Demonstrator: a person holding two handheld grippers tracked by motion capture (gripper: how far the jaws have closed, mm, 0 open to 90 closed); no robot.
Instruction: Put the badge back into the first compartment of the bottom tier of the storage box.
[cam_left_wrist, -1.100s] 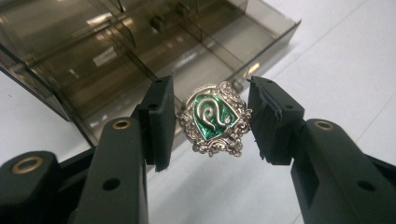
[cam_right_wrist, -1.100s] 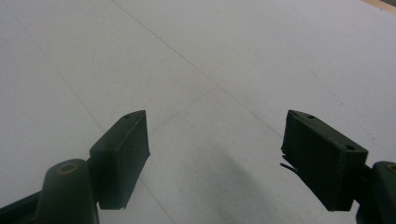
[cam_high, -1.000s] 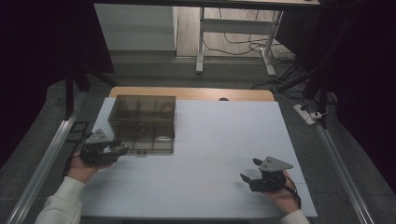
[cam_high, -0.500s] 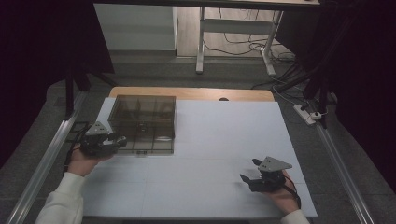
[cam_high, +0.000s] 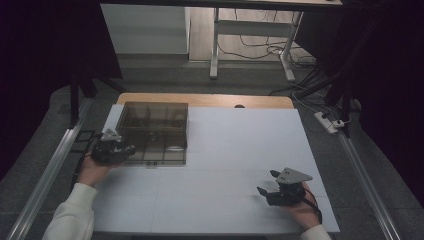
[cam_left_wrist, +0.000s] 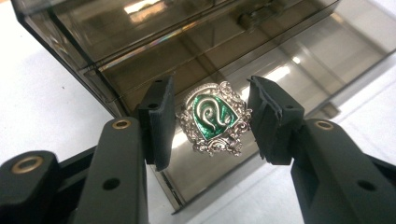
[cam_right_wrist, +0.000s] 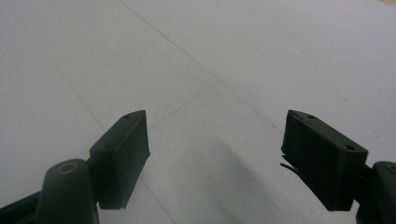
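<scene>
The left gripper (cam_left_wrist: 208, 121) holds a silver badge with a green middle and a curly silver snake shape (cam_left_wrist: 214, 119) between its two black jaws. The jaws press on the badge from both sides, so it is pinched tight. The badge hangs just over the see-through smoky brown plastic box with little compartments (cam_left_wrist: 243, 51). In the high view, the left gripper (cam_high: 127, 150) sits at the left edge of that box (cam_high: 155, 127), near the box's front corner. The box rests on the white table top (cam_high: 240, 145), at its far left part.

The right gripper (cam_right_wrist: 212, 154) has its jaws wide apart with nothing between them. Under it there is just the white table top (cam_right_wrist: 224, 56). In the high view, the right gripper (cam_high: 267, 182) rests low on the table at the near right side, well apart from the box.
</scene>
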